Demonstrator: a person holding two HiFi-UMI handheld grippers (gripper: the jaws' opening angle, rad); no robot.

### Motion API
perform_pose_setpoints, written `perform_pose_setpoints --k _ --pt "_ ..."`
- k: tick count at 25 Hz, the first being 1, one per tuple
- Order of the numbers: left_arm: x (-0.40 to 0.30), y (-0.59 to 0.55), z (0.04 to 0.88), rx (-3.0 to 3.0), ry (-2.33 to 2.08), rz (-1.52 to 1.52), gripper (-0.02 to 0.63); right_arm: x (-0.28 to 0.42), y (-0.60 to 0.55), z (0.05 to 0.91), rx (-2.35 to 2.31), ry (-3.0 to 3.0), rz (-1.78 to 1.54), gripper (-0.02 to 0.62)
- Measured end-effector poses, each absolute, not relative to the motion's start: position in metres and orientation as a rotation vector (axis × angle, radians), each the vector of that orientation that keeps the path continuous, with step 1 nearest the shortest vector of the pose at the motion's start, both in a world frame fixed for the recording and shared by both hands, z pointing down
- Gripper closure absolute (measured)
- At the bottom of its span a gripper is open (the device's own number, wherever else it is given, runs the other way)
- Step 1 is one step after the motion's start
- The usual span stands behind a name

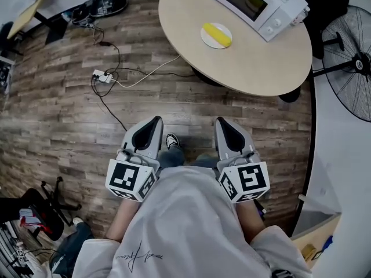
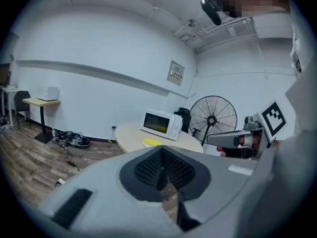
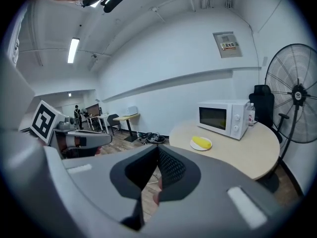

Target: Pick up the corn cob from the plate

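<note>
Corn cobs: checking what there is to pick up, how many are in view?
1. The cob lies on the plate on the round table, in front of the microwave. Whether more sit inside the microwave cannot be told.

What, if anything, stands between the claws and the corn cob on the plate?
Nothing visible does. The corn cob lies on its plate on the round table, in front of the microwave. Between it and the left claw and right claw, both shut and empty, is only wood floor; the cable lies off to the left.
</note>
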State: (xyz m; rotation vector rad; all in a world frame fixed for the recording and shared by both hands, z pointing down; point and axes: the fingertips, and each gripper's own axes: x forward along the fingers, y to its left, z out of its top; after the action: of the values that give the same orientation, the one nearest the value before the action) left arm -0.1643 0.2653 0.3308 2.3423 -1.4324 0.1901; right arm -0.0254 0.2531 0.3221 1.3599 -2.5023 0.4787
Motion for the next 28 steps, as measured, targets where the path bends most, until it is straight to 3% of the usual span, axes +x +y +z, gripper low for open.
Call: perform_pose_setpoints --k 12,28 --pt "-0.198 0.238 0.338 2.306 -1.431 0.174 0.615 -0.055 0.230 0.326 1.385 -2.475 0.484 0.583" --pt "-0.174 0.146 0.319 2.367 -1.343 0.146 0.615 -0.031 0.149 0.302 1.507 -2.486 0.548 0.584"
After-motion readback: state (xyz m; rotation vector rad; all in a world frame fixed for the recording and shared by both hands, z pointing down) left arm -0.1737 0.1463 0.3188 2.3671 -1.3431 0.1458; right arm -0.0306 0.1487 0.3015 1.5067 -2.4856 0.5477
